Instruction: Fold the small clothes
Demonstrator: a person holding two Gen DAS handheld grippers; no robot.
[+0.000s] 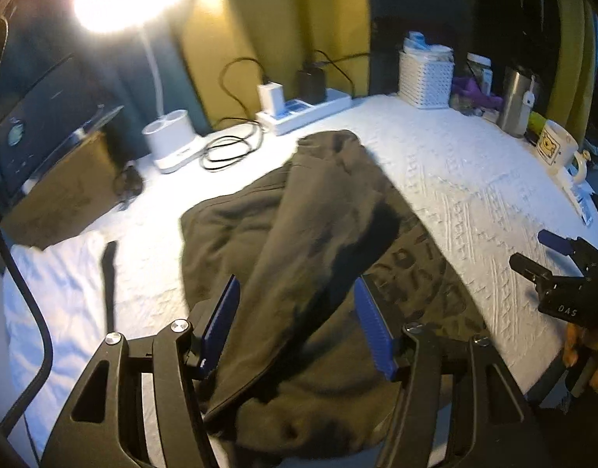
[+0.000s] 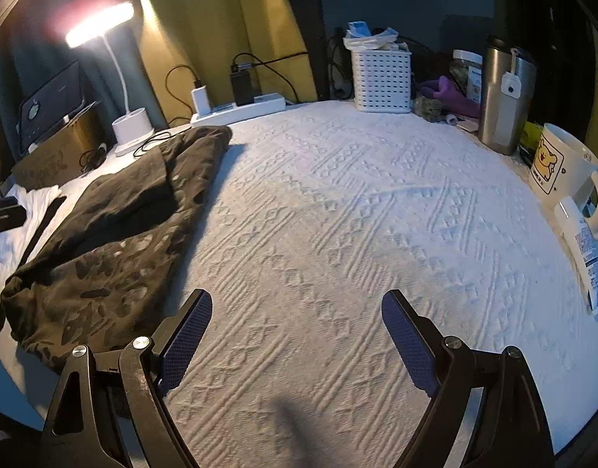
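Garment (image 1: 299, 234) seemingly between left gripper (image 1: 297, 327) pads; right gripper (image 2: 297, 345) gapes.

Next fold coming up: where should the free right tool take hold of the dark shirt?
Probably the shirt's near right edge, coming from the right over the bare white cloth. That edge lies flat and closest to the open right tool; the left tool hovers over the middle.

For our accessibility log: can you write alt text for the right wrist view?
The open right gripper hovers over a bare white textured tablecloth, holding nothing. A dark crumpled garment lies to its left; a lit desk lamp, white basket, steel tumbler and mug line the far edge.
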